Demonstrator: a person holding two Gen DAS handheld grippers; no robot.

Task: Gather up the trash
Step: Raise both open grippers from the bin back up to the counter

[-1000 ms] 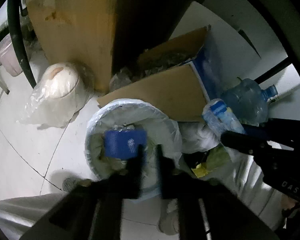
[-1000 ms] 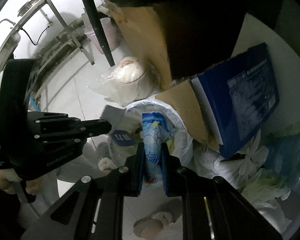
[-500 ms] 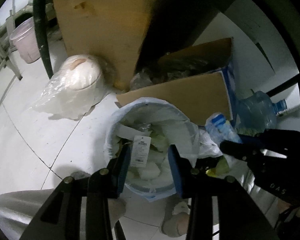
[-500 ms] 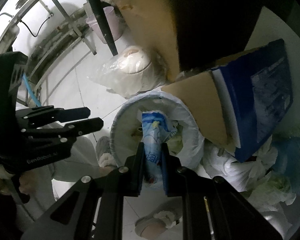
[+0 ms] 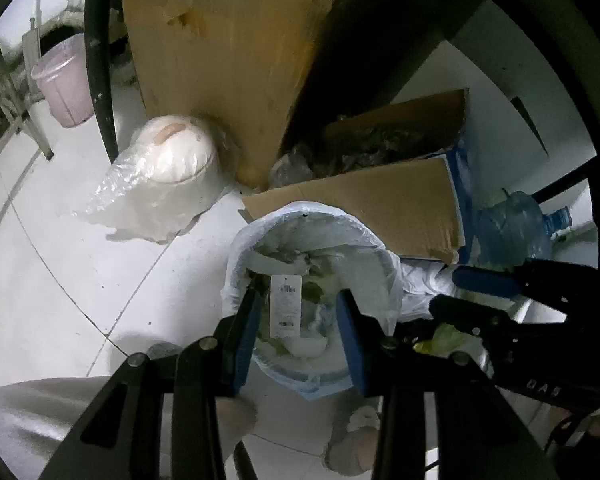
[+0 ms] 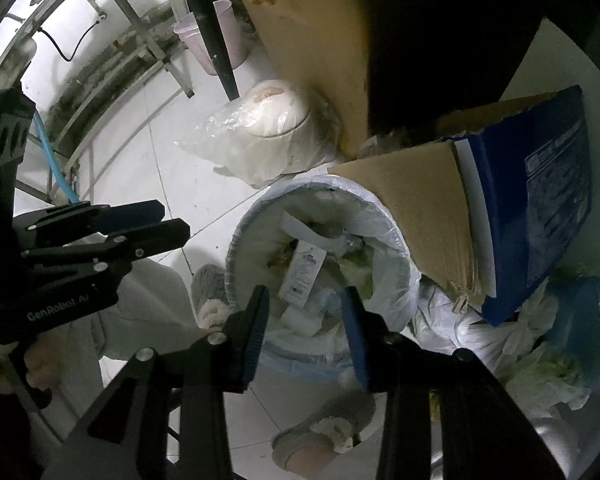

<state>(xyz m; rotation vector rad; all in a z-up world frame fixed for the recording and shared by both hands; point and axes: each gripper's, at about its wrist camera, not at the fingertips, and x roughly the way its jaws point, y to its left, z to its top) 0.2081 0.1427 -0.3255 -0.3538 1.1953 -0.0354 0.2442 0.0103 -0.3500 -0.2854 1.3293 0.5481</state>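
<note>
A round trash bin with a white plastic liner stands on the floor, filled with white and green waste. It also shows in the right wrist view. A white paper tag lies on top of the waste, seen too in the right wrist view. My left gripper is open and empty just above the bin. My right gripper is open and empty above the bin as well. Each gripper shows in the other's view, the right and the left.
A tall cardboard sheet and a blue-sided cardboard box stand behind the bin. A white pot wrapped in plastic sits to the left. A blue water jug, white bags, a pink bucket and slippered feet are nearby.
My left gripper opened and dropped its blue packet into the bin. My right gripper then opened and let go of the blue-and-white wrapper, which is gone from its jaws.
</note>
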